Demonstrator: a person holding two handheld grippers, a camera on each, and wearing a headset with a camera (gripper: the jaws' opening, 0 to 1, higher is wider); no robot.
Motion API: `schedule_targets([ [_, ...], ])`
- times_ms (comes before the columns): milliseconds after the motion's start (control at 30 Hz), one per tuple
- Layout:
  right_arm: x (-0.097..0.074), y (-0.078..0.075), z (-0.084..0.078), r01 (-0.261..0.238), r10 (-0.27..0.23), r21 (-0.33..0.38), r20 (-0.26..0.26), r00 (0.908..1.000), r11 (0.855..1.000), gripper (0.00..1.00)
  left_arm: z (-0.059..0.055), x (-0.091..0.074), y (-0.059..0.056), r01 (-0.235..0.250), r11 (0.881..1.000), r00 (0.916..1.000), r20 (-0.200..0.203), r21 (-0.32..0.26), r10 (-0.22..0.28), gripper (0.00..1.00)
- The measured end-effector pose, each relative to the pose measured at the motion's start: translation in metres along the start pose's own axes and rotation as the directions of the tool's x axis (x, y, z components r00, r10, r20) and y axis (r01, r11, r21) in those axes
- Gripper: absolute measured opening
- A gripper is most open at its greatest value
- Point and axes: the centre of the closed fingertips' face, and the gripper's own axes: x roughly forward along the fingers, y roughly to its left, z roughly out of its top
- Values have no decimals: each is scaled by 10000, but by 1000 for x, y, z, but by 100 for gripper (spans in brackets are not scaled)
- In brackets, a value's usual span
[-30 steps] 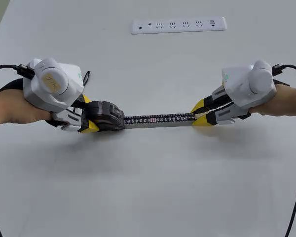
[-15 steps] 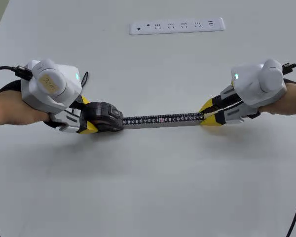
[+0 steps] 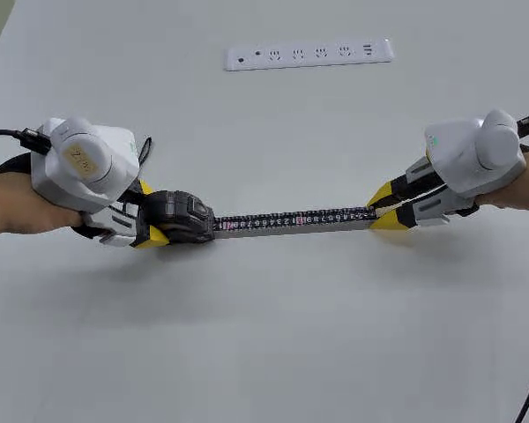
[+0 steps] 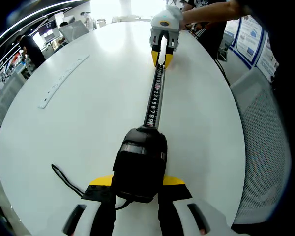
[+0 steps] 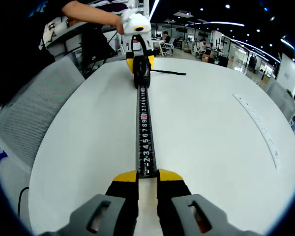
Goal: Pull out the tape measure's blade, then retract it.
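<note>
Centrally, on a pale grey table (image 3: 264, 344), a black tape measure (image 3: 183, 216) is seen lying towards the left of the head view. Its body is clamped between the yellow-tipped jaws of the left gripper (image 3: 152, 213), which is held in a person's hand. From the body, the numbered blade (image 3: 291, 219) is stretched out to the right, on or just above the tabletop; which of the two cannot be told. Its free end is pinched between the narrowly closed jaws of the right gripper (image 3: 383, 208). The two grippers are held well apart, with the blade drawn straight between them. In the right gripper view, the printed numbers are seen running away from the jaws towards the tape measure at the far end. A white power strip (image 3: 309, 53) is laid near the far edge, well clear of the work.

The pulling-out step is judged to be in hand, with a fair length of blade exposed. For this to be done well, the body should be pinned firmly against the table. The end should be drawn along the blade's own line, level and without twist, so that no kink is made. A tight pinch on the tip is needed; if it were lost, the blade could be expected to snap back. For the retraction, the end is best guided back slowly rather than released.
</note>
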Motion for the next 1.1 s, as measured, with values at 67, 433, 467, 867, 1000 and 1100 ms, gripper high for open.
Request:
schedule_targets([
  [67,-1,0,-1,-1,1,7,-21,10000,10000,11,0,0,0,5,10000,10000,-7,10,-5,30],
  [433,-4,0,-4,-9,7,-99,-202,9998,10000,12,1,1,0,20,10000,10000,-40,-58,-20,30],
  [467,-4,0,-4,-7,5,-104,-222,9998,9999,12,1,1,0,26,10000,10000,-47,-75,-27,30],
  [867,-2,1,-4,-40,20,-349,-556,9985,9994,14,2,2,-1,162,9998,9992,-361,68,-159,31],
  [1000,-2,1,-4,-5,-25,-475,-639,9980,9989,14,1,2,-1,222,9994,9984,-528,259,-208,31],
  [1100,-3,1,-5,57,-90,-506,-657,9978,9987,15,0,2,-1,225,9994,9983,-543,279,-209,31],
])
